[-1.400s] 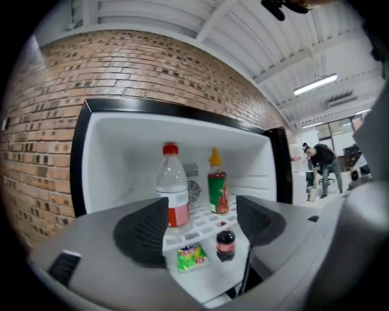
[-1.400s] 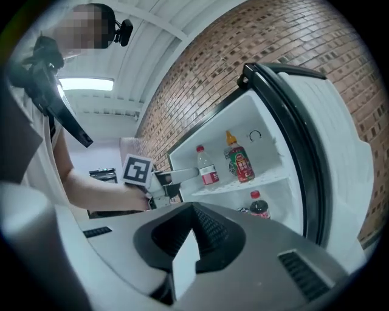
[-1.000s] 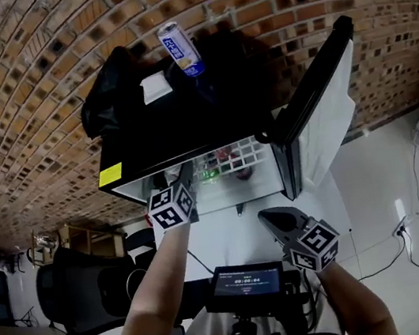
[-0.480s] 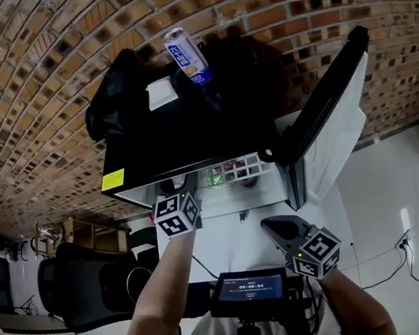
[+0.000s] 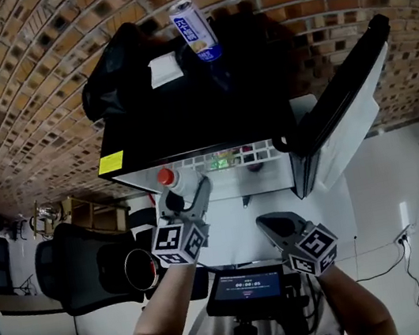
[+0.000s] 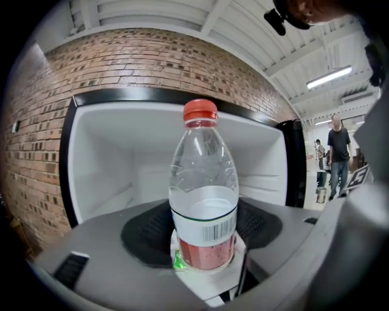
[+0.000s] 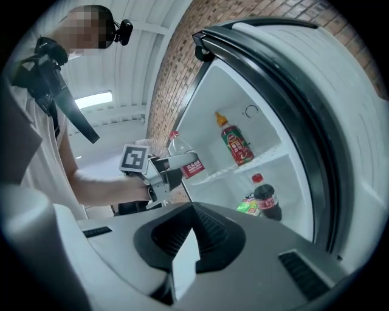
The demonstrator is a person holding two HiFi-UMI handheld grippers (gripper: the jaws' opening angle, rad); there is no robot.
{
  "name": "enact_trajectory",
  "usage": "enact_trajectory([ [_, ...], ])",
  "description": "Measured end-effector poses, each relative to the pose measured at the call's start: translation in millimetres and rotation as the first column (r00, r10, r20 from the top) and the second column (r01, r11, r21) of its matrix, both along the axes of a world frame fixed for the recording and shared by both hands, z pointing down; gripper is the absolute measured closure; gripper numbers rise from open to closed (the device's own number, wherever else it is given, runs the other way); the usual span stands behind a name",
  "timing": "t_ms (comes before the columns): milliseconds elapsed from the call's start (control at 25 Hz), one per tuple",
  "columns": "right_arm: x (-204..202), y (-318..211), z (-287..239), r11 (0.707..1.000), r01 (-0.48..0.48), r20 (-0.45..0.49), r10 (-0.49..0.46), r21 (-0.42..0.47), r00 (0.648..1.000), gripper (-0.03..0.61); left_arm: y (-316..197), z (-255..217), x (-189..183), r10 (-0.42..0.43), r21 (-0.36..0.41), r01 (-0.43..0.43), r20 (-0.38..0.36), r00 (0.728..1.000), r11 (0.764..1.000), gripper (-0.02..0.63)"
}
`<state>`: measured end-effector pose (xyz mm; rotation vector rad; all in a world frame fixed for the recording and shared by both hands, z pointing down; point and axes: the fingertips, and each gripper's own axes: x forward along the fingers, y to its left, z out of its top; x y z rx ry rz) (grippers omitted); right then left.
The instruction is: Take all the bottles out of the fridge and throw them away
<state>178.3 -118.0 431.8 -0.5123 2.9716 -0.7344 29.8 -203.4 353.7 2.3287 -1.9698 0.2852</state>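
My left gripper [image 5: 185, 197] is shut on a clear bottle [image 5: 170, 183] with a red cap and a red-and-white label, held just outside the open fridge [image 5: 187, 130]. In the left gripper view the bottle [image 6: 202, 200] stands upright between the jaws, with the empty white fridge compartment behind it. The right gripper view shows that bottle [image 7: 180, 153] in the left gripper [image 7: 173, 169]. On the fridge shelves stand a red sauce bottle [image 7: 234, 142] and a dark cola bottle [image 7: 267, 201] beside a green packet [image 7: 248, 206]. My right gripper [image 5: 271, 227] hovers shut and empty before the fridge.
The fridge door [image 5: 345, 119] stands open to the right. On the fridge top are a blue-and-white can [image 5: 196, 30], a black bag [image 5: 119, 86] and a white paper [image 5: 164, 70]. A black chair [image 5: 80, 278] and a dark round bin [image 5: 139, 270] stand at the left.
My left gripper has come back out of the fridge toward me with the red-capped bottle in it. The right gripper has barely moved.
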Motion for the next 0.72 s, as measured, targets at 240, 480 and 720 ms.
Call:
enact_trajectory([
  [240, -33, 11, 3, 0.995, 0.095, -0.024, -0.095, 0.009, 0.995, 0.575, 52, 7, -10, 0.039, 0.011, -0.039, 0.016, 0.999, 0.999, 0.311],
  [480, -78, 24, 1, 0.986, 0.167, -0.049, -0.166, 0.021, 0.985, 0.575, 89, 28, -50, -0.008, -0.011, 0.008, -0.043, 0.999, 1.0, 0.311],
  [720, -144, 41, -8, 0.979, 0.2, -0.086, -0.196, 0.046, 0.977, 0.575, 131, 48, -109, -0.034, -0.05, 0.03, -0.071, 0.997, 0.998, 0.311],
])
